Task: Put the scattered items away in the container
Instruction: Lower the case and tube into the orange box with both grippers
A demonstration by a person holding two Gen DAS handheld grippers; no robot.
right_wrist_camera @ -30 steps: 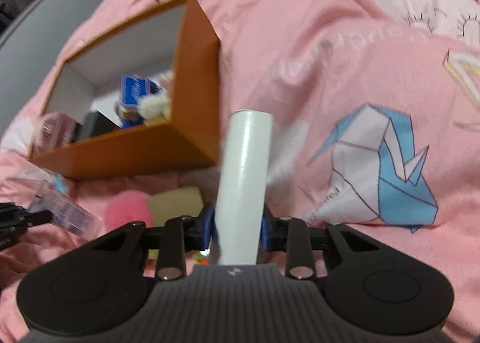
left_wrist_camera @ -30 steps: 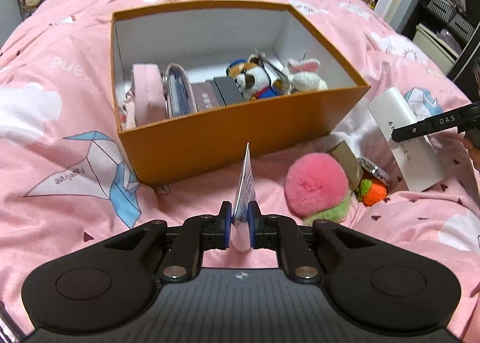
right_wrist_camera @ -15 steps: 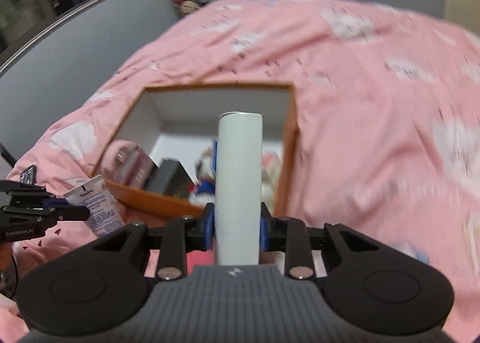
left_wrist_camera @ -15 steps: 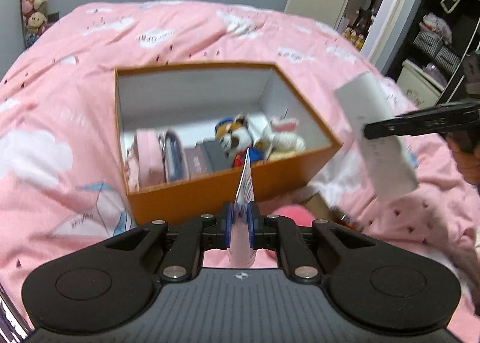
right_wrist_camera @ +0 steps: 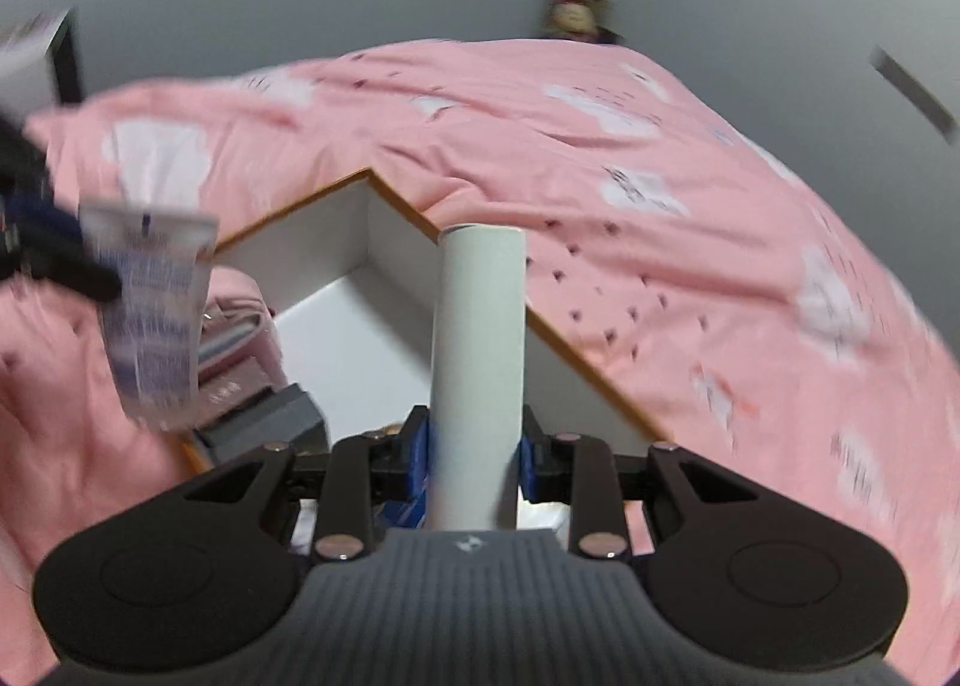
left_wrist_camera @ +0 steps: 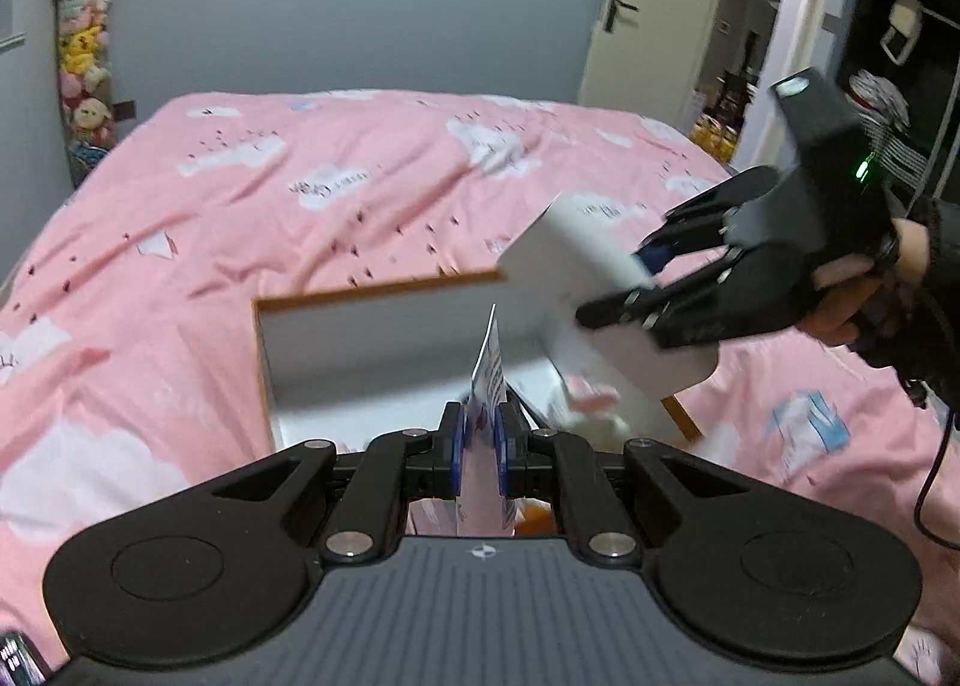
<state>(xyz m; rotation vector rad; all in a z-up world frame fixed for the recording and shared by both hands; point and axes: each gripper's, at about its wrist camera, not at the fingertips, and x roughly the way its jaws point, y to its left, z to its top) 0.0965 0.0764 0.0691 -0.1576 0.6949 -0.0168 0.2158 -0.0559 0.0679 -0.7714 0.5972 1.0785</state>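
orange box [left_wrist_camera: 372,290] already part-filled | flat packet [left_wrist_camera: 489,368] pinched by left gripper [left_wrist_camera: 480,440], white block [right_wrist_camera: 477,338] clamped in right gripper [right_wrist_camera: 474,452], both held over box | neither dropped yet | leftovers on bed possibly hidden

Two grippers [left_wrist_camera: 480,440] [right_wrist_camera: 474,449], one box [left_wrist_camera: 372,290], one packet [right_wrist_camera: 153,320].

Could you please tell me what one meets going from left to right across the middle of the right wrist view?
left gripper → flat printed packet → pink pouch → white box in the right gripper → far orange rim of the container → pink duvet
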